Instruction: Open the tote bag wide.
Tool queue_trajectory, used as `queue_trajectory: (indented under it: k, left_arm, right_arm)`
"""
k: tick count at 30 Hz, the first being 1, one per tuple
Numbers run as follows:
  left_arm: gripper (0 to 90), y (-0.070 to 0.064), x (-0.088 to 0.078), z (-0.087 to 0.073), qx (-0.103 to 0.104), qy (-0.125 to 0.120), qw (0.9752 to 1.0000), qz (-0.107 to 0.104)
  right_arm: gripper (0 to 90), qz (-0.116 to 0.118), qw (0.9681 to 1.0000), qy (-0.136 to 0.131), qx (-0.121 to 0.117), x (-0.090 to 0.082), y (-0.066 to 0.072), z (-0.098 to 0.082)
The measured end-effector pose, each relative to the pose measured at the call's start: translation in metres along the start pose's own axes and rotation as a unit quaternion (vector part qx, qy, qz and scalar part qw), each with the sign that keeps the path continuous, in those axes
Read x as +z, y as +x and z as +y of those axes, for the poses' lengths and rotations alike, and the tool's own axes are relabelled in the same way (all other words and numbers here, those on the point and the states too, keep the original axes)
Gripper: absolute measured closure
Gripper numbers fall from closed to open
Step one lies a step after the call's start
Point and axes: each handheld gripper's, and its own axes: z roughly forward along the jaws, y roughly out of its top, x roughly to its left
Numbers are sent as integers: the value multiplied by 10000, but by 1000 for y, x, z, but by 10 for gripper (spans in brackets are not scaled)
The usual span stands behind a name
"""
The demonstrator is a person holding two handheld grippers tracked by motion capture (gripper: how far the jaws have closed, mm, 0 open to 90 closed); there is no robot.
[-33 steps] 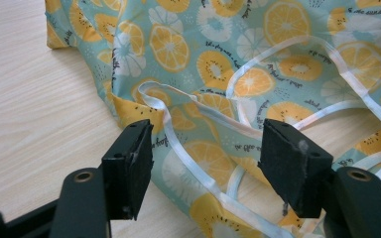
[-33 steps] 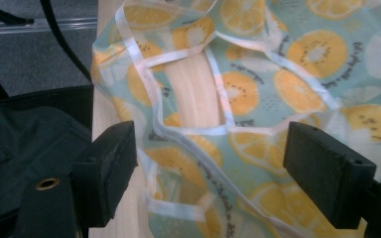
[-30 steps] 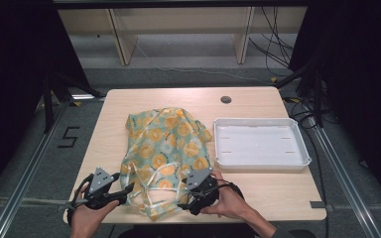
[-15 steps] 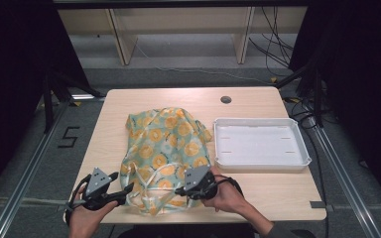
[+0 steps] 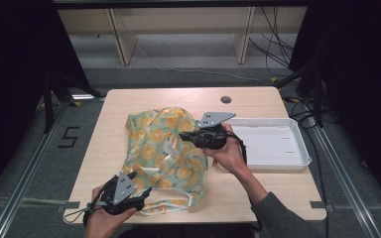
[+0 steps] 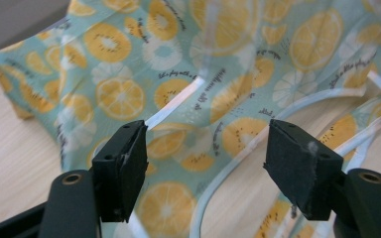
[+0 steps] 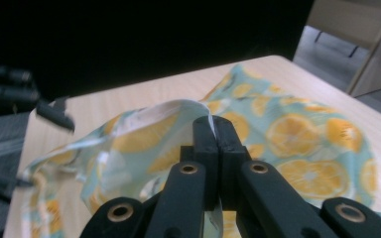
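Currently right claw (image 5: 182,136) pinches the citrus-print cloth (image 5: 163,148) edge, lifted; left claw (image 6: 206,163) gapes wide over its hem on the tabletop (image 5: 258,193).

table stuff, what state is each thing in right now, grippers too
cloth: crumpled and spread on the table, one edge lifted by the right gripper
tray: empty, flat on the table, right of the cloth
left gripper: open, jaws on either side of the cloth's near edge
right gripper: shut on the cloth's white-trimmed edge
table: cloth and tray on it
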Motion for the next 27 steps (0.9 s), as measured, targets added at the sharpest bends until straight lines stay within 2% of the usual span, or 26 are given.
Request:
queue_trajectory:
  k: [1,2,3,4,5,6,7,8,10,11,12,13,14,15,16,17,18,19,20,21,22,23,24,25,26,27]
  left_arm:
    - [320,-1,7,2,144,-3,9999,27]
    - [311,-2,14,6,302,110,9994,121]
    - [304,-2,19,8,453,160,9987,184]
    - [303,-2,30,11,495,174,9983,236]
    - [295,-2,36,13,537,228,9980,236]
    - [289,-1,45,14,559,185,9978,290]
    - [290,2,54,17,670,220,9970,308]
    - [322,5,60,20,762,249,9965,236]
    - [519,10,67,23,763,272,9967,-105]
    - [616,12,69,26,791,259,9960,-332]
    - [724,13,70,29,804,167,9958,-412]
    - [824,15,68,31,889,166,9945,-521]
    - [858,19,64,36,830,52,9942,-684]
    - [883,22,61,39,751,-71,9944,-747]
    - [892,27,57,43,574,-201,9952,-769]
    - [895,34,53,48,467,-329,9949,-829]
    - [896,40,49,53,198,-429,9942,-965]
    - [896,50,45,59,-79,-605,9930,-1010]
    - [896,58,43,62,-116,-679,9924,-1022]
    - [896,68,42,66,-352,-712,9905,-1123]
    - [895,76,43,68,-500,-656,9897,-1172]
    - [895,81,44,69,-560,-673,9899,-1116]
    - [895,88,48,69,-649,-644,9909,-985]
    - [895,92,51,69,-728,-603,9902,-1025]
    - [894,96,55,69,-792,-525,9902,-1027]
    - [895,100,60,69,-852,-478,9904,-982]
  right_arm:
    - [900,-17,9999,-17,125,-1,-2,0]
    - [900,-27,9999,-75,70,-1,-6,1]
    - [900,-19,9994,-71,344,-2,-6,0]
    - [900,-13,9996,-84,271,-2,-9,1]
    - [900,14,9991,-94,409,-3,-10,1]
    - [900,8,9993,-149,340,-3,-11,2]
    - [900,1,9994,-203,297,-3,-11,3]
    - [900,-63,9991,-202,369,-3,-10,3]
    - [900,-21,9992,-129,366,-4,-12,5]
    - [900,-70,9992,-140,356,-3,-12,5]
    - [900,-146,9994,-99,289,-2,-14,4]
    - [900,-284,9995,-46,138,-2,-18,3]
    - [900,-320,9993,45,204,0,-19,2]
    - [900,-588,9981,172,-5,3,-25,-1]
    - [900,-721,9969,291,-84,5,-28,-3]
    - [900,-912,9947,474,-57,6,-33,-7]
    - [900,-1002,9930,607,-118,10,-39,-11]
    - [900,-1091,9910,776,-87,13,-43,-16]
    - [899,-1118,9893,927,-127,16,-49,-22]
    - [886,-1150,9881,1012,-146,17,-51,-26]
    - [857,-1114,9860,1235,-134,20,-53,-31]
    - [836,-1102,9843,1373,-89,21,-54,-35]
    - [795,-1120,9829,1455,-158,21,-54,-37]
    - [681,-1204,9800,1585,-7,21,-52,-38]
    - [620,-1269,9778,1667,-86,20,-53,-38]
    - [581,-1433,9746,1718,-31,17,-50,-37]
